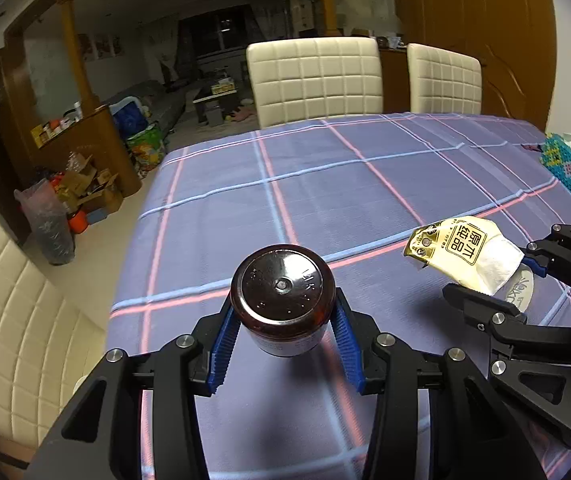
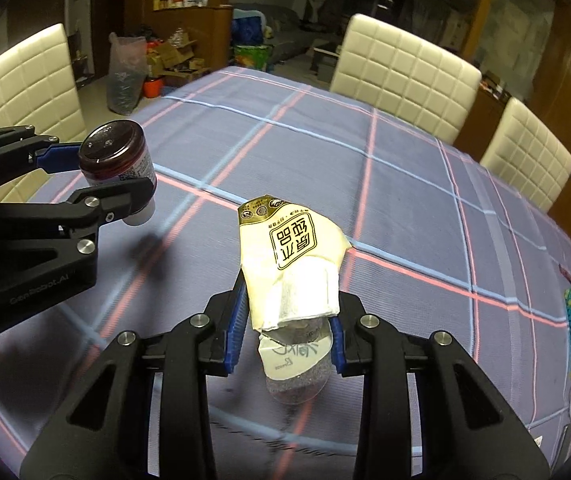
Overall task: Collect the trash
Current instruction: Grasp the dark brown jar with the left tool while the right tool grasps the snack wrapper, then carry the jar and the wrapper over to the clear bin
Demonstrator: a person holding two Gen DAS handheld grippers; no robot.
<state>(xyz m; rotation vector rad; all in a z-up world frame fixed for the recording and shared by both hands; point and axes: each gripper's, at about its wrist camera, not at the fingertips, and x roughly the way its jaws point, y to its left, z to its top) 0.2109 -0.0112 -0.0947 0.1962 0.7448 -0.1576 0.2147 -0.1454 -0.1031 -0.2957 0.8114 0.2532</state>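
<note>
Fingers [image 1: 341, 344] clamp brown bottle [image 1: 281, 304], base toward camera, axis tilted.

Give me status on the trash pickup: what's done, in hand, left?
Done: both grabs. In hand: left gripper holds the brown jar; right gripper holds the tissue wrapper with a cup lid, all lifted off the tablecloth. Left: disposal; no bin visible.

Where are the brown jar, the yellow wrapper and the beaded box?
brown jar [image 1: 281, 286], left wrist view, on its upturned bottom.
yellow wrapper [image 2: 285, 240], right wrist view, on its printed front.
beaded box [image 1: 569, 174], left wrist view, on its patterned side at the table's far right edge.
</note>
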